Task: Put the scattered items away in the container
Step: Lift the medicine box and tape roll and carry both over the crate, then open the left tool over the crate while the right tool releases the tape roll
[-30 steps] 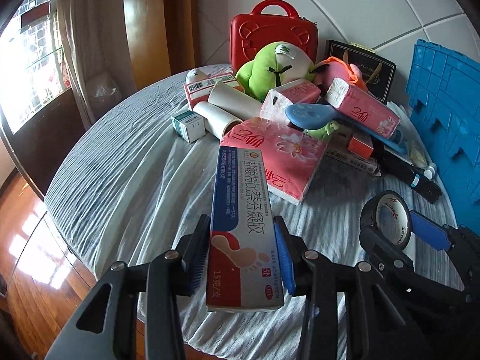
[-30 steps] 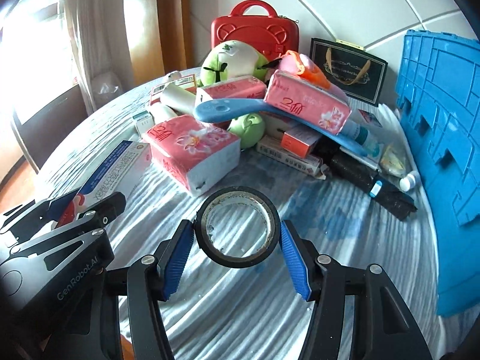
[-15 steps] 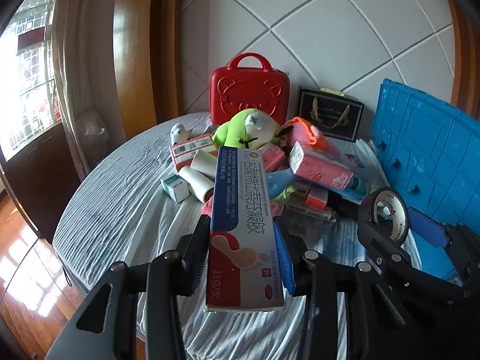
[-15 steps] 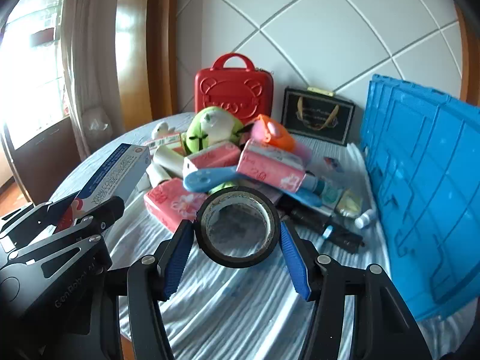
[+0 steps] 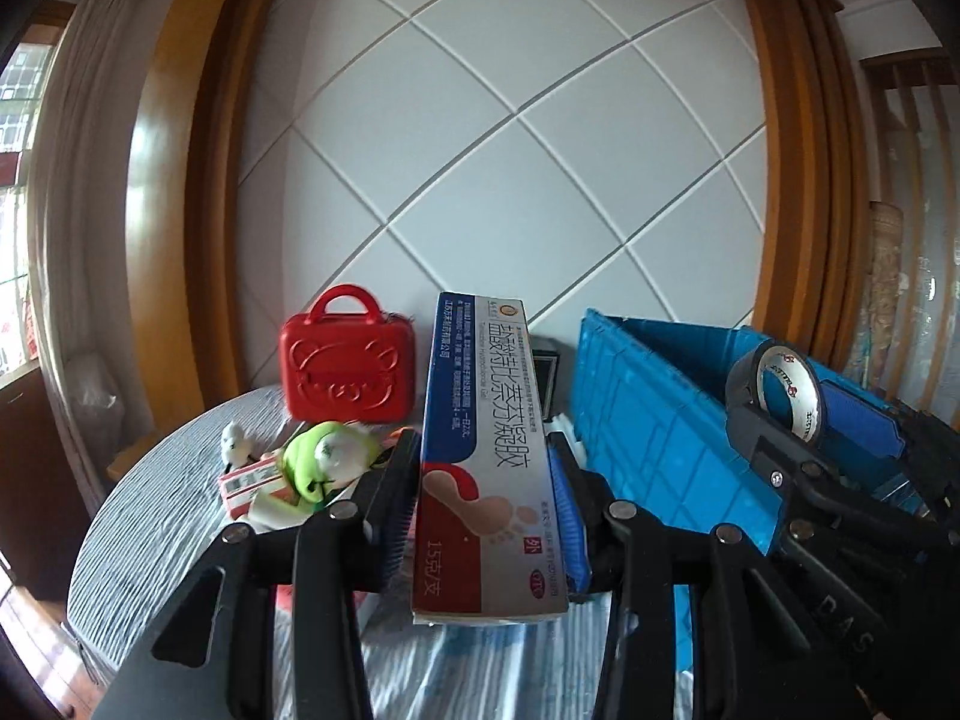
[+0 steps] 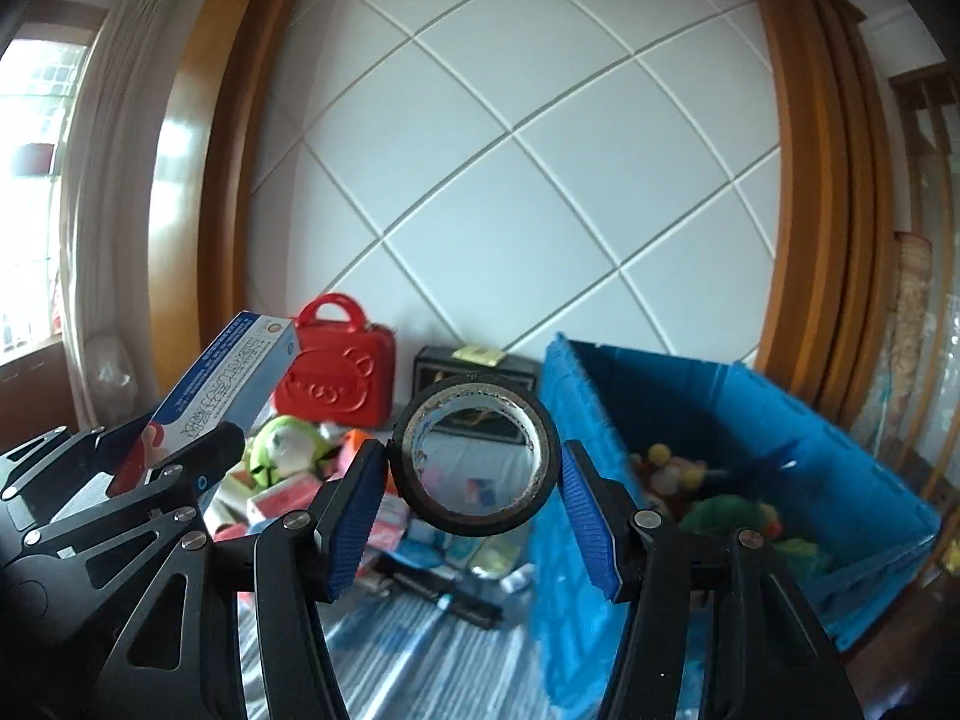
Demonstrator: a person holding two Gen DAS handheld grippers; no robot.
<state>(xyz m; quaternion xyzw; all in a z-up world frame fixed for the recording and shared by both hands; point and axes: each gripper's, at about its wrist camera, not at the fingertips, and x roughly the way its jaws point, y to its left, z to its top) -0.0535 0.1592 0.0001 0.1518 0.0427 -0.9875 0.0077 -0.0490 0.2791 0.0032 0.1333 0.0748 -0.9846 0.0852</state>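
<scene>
The right gripper (image 6: pixel 474 483) clamps a roll of black tape (image 6: pixel 475 455), hole facing the camera; the left gripper (image 5: pixel 485 510) pinches a long ointment box (image 5: pixel 487 456), pointing away. The open blue crate (image 6: pixel 720 420) lies ahead and to the right, nearer the right hand, and its near wall must be cleared. The leftover pile (image 6: pixel 288 480) and red case (image 6: pixel 336 375) sit left.

Blue plastic crate (image 6: pixel 708 420); glossy red bear-embossed case (image 5: pixel 348 372); black tape roll (image 6: pixel 477 462); blue-white-red carton (image 5: pixel 486 456) with foot print; grey-striped tablecloth (image 5: pixel 156 516).
</scene>
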